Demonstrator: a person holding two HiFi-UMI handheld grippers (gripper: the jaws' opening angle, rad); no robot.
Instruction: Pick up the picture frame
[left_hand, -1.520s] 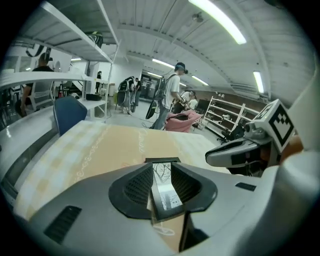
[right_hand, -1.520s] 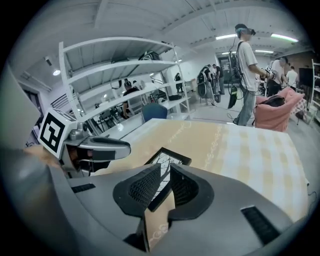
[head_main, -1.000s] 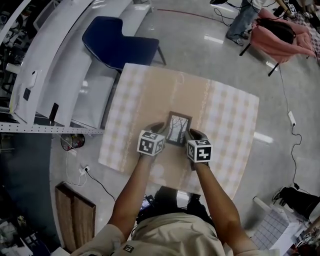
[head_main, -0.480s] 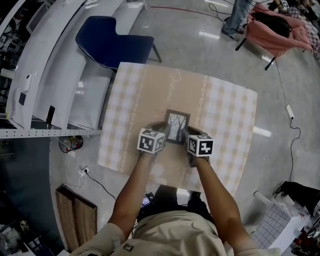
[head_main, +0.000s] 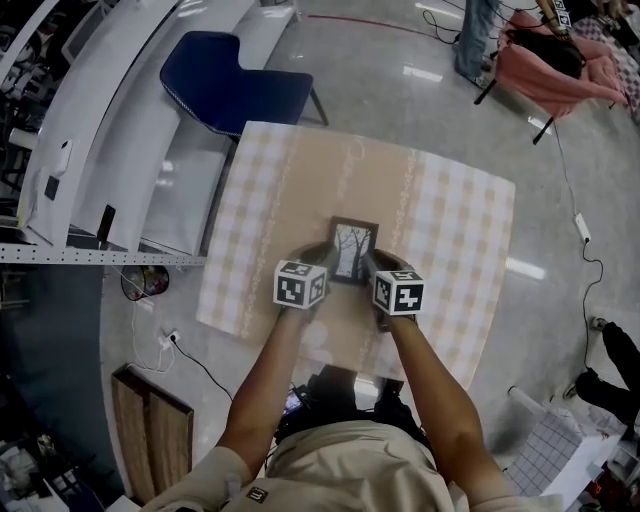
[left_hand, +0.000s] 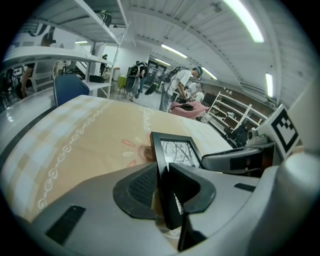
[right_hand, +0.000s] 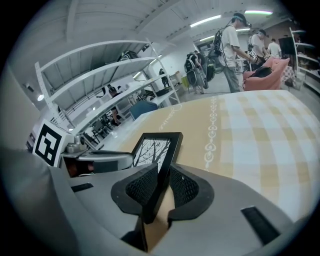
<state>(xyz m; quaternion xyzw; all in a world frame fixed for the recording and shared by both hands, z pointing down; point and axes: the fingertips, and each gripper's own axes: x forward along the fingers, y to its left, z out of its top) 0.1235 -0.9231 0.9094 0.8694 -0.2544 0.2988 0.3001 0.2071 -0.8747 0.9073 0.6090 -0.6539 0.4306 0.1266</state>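
Over table (head_main: 455, 225), picture frame (head_main: 353, 250) between left tongs (left_hand: 165, 186) and right tongs (right_hand: 161, 186), both clamping it.

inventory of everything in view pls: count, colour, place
picture frame: 1, black, tree picture, mid-table
table: 1, beige and white checked cloth, centre
chair: 1, dark blue, at the table's far left corner
shelving: white, left of the table
pink cloth: 1, draped over something, far right
power strip: 1, white, on the floor right of the table
wooden board: 1, brown, on the floor near left
people: several, far end of the room
left gripper: grey, shut on the frame's left edge
right gripper: grey, shut on the frame's right edge
forearms: 2, behind the grippers
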